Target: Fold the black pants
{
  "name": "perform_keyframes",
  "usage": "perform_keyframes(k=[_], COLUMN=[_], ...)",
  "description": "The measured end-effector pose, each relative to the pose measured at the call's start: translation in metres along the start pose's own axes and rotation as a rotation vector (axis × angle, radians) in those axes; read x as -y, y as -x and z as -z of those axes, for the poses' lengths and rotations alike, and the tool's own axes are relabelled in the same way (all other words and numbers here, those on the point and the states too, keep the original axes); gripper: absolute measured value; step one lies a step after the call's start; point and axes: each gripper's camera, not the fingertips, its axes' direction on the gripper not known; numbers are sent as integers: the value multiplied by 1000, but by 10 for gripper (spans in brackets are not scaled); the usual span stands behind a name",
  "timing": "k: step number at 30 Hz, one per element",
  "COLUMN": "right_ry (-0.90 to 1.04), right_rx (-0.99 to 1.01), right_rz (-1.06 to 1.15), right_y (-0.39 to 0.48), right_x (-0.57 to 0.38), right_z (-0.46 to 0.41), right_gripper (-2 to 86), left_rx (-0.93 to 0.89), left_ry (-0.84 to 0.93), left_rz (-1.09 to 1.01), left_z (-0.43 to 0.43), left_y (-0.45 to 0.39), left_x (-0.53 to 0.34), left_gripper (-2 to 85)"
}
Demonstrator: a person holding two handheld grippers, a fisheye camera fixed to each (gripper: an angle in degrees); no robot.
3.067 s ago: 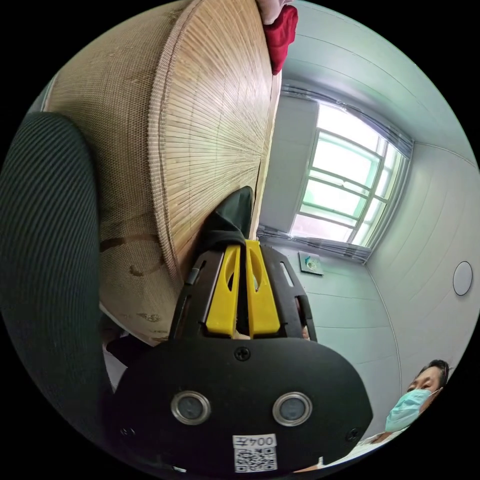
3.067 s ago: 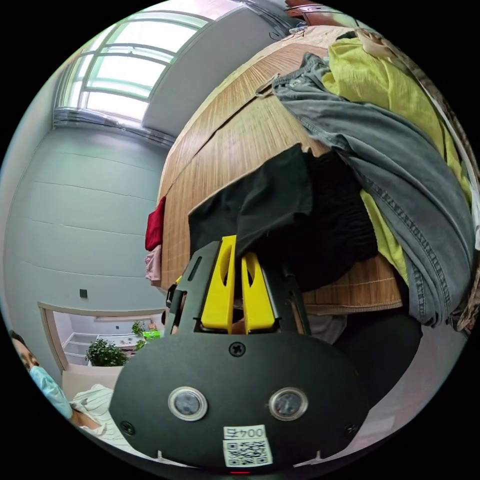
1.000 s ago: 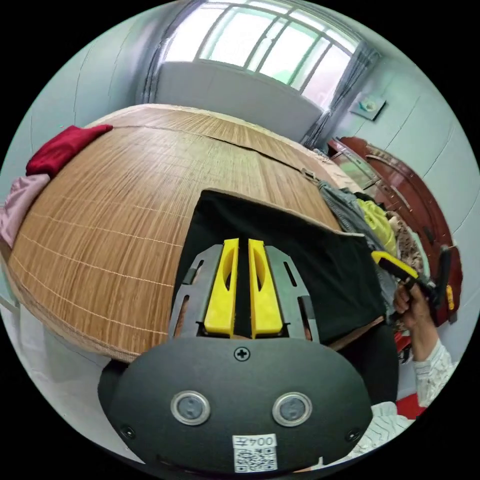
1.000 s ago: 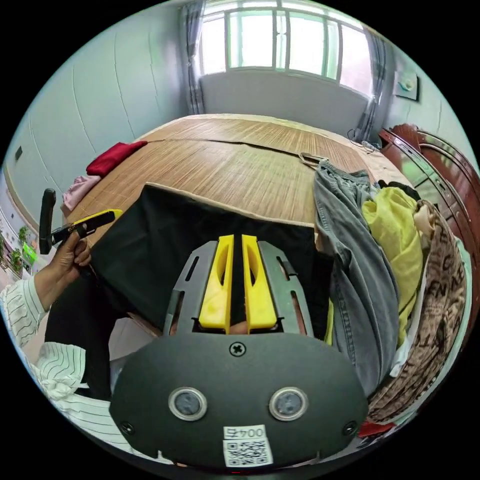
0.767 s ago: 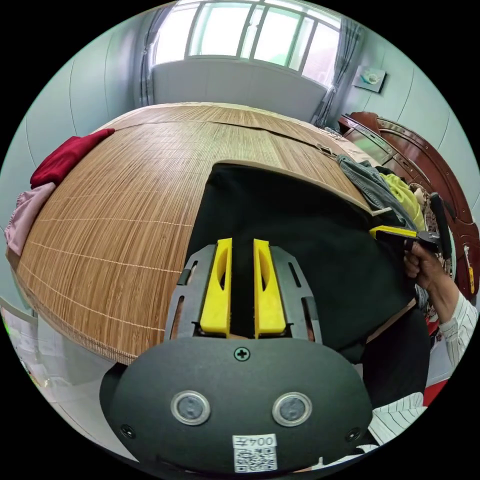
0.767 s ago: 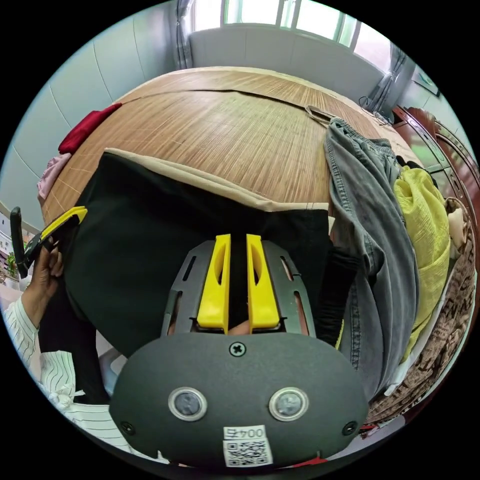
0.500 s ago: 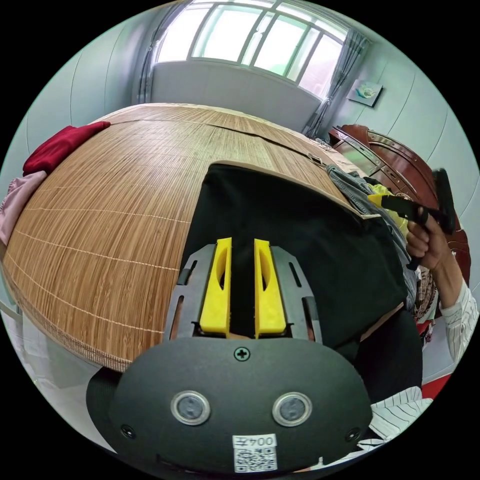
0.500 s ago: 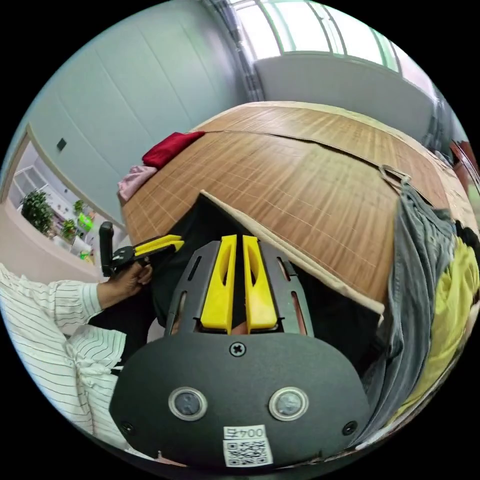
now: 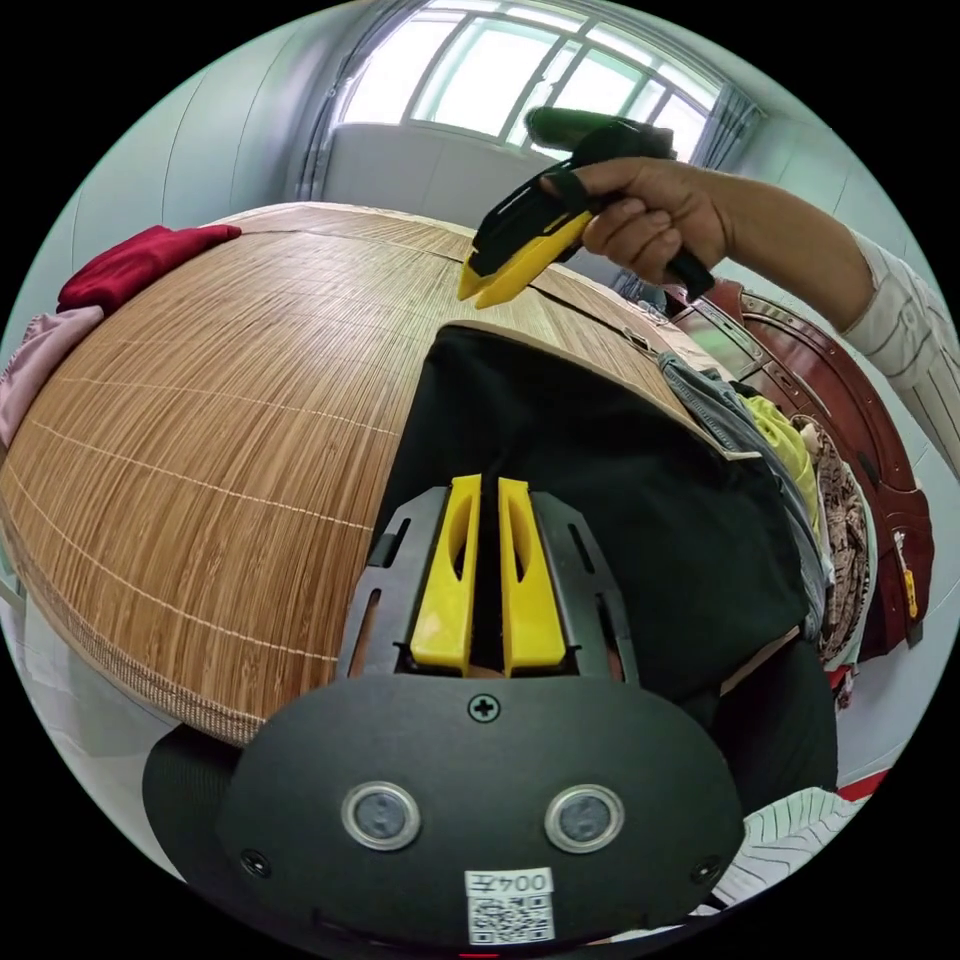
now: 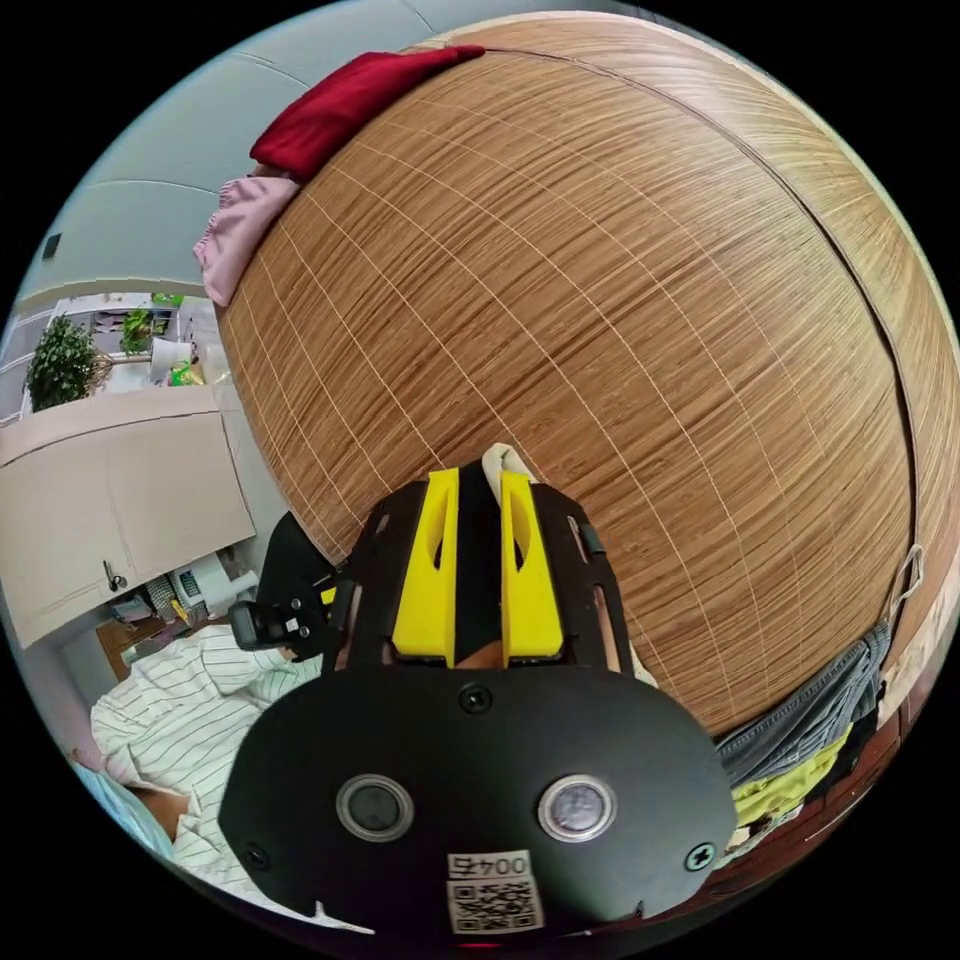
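Jaws first: left gripper (image 9: pixel 487 490) has its yellow jaws close together with black fabric showing in the slot between them; looks clamped on the cloth, though contact is a judgement. Right gripper (image 9: pixel 480 293), seen from the left gripper view, hangs in the air over the mat with jaws together and nothing between them; in its own view (image 10: pixel 478 478) the dark strip between the jaws could be cloth or shadow, cannot tell.

Large woven bamboo mat (image 9: pixel 220 400) covers the bed. Black pants with a pale tan edge (image 9: pixel 600 470) lie spread flat on its near right part, lower end hanging off the mat's near edge. Progress, as judged: laid out and smoothed, no fold visible yet; all folds left.

Pose: right hand (image 9: pixel 655 210) raised above the pants' far edge, gripper tips angled down toward the far left corner; striped sleeve (image 9: pixel 915 330) behind it. Left gripper low at the near hem.

Beside the pants on the right, heap of grey denim and yellow-green clothes (image 9: pixel 765 430). Folded dark red cloth (image 9: pixel 130 265) at the far left edge.
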Motion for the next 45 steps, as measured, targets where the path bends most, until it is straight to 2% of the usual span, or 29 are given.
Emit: perform_keyframes(k=[5,10,15,19,24,27,30,31,32,33,35,37,39,41,45], right_ry=[93,-11,149,110,46,-50,-310,-474,-632,-711,-993,-1092,-1043,-994,-986], right_rx=[-92,-110,-119,-139,-58,-48,-27,-11,-46,-87,-277,-387,-344,-264,-308], right_rz=[-34,-95,-29,-44,-105,-129,-100,-75,-66,-66,-17,-13,-51,-128,-214], right_y=[9,6,8,7,-6,-13,-9,-3,8,14,48,65,65,59,61], right_x=[38,46,47,44,28,1,-56,-93,-136,-159,-254,-312,-350,-389,-425], right_z=[-3,20,5,2,-4,6,41,56,66,69,58,30,-1,-40,-69], right_gripper=[71,80,69,19,38,58,52,51,48,53,86,112,109,18,2], left_rx=[-18,-27,-30,-40,-40,-39,-37,-37,-37,-36,-35,-41,-65,-97,-135], left_ry=[-1,-2,-1,-1,1,0,0,0,0,1,0,6,15,31,116], left_rz=[4,5,7,14,20,19,20,21,21,20,19,17,-1,-28,-87], left_z=[2,3,5,6,7,8,8,9,9,9,9,10,10,9,17], left_y=[5,10,13,17,19,18,18,17,17,16,14,11,8,4,-10], left_x=[1,3,6,9,13,15,18,20,21,22,24,28,32,38,59], left_gripper=[14,12,12,13,12,13,14,15,15,17,20,27,36,49,30])
